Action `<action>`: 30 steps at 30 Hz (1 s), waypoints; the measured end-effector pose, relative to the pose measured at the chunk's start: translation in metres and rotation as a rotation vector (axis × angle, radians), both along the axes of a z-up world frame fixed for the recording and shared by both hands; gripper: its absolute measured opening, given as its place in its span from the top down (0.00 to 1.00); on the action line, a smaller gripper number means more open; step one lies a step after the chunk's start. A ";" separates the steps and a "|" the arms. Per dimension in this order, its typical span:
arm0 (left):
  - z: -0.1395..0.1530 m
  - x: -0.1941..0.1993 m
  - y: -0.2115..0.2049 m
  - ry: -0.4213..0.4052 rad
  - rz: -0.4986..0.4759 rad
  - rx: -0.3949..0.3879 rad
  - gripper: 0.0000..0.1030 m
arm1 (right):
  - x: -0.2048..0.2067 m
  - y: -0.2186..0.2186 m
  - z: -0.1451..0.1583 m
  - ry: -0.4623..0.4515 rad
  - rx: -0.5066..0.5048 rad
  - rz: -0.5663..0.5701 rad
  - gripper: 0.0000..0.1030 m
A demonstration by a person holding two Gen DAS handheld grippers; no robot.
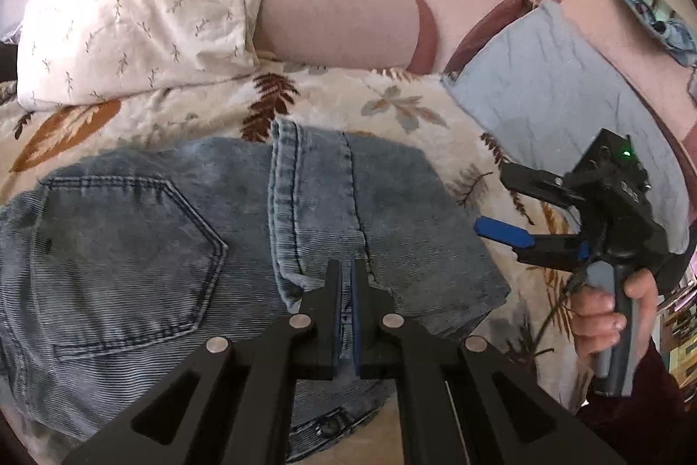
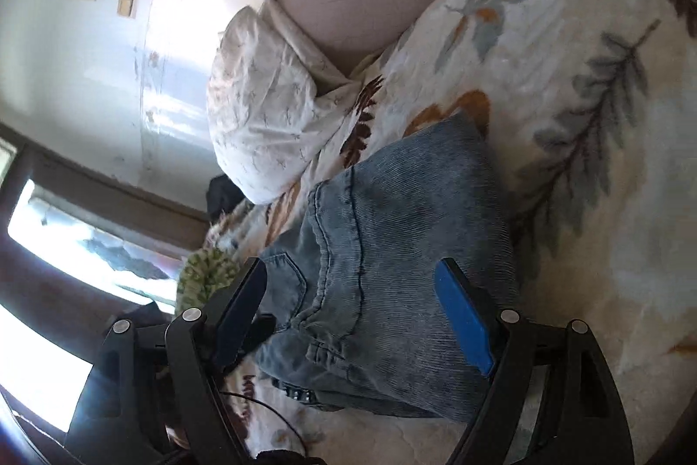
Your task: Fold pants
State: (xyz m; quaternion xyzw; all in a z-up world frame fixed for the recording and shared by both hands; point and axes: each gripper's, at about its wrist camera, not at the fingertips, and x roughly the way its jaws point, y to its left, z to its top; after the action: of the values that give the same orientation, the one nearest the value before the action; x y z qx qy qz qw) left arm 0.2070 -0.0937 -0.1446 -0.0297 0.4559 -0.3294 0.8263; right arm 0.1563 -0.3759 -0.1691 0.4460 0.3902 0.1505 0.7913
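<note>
The left gripper (image 1: pixel 346 277) sits at six o'clock in its own view, jaws drawn together to a sliver over the jeans (image 1: pixel 183 247); whether any denim is pinched between the pads cannot be told from either view. The jeans lie folded into a thick stack on the leaf-print blanket (image 1: pixel 392 103), back pocket (image 1: pixel 126 260) at nine o'clock, a hemmed leg end (image 1: pixel 287 195) doubled over the top at centre. Risk one, as a judgement: if cloth is caught in those closed jaws, lifting that hand away would drag the top layer and open the fold. Risk two: the stack looks bulky and springy, so the upper leg could slide or creep back unless pressed flat. Risk three: the soft blanket may ruck beneath the stack. The right gripper (image 1: pixel 501 199) stands at three o'clock in the left view, just beside the stack's edge, jaws spread wide and empty, held by a hand (image 1: pixel 610 317) wrapped round the grey grip at four o'clock. Its own view is rolled well over and looks along the stack, with the denim between but clear of the fingers (image 2: pixel 464 317). Beyond, a pillow (image 1: pixel 139 7) lies at eleven o'clock.
</note>
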 end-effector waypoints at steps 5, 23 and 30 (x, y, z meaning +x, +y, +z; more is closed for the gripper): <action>-0.010 0.016 -0.010 0.087 0.031 -0.031 0.95 | -0.002 0.000 -0.007 -0.007 0.090 0.010 0.22; -0.025 -0.076 -0.025 0.164 -0.132 -0.018 0.95 | 0.002 0.008 -0.042 0.252 0.008 0.087 0.41; 0.028 -0.089 0.078 -0.017 0.128 -0.018 0.91 | 0.001 0.029 -0.016 0.159 -0.180 0.139 0.34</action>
State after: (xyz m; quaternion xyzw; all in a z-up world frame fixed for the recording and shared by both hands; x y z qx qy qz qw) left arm 0.1184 -0.0154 -0.1170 -0.0637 0.4430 -0.2802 0.8492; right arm 0.1569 -0.3467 -0.1851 0.3557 0.4936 0.1337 0.7823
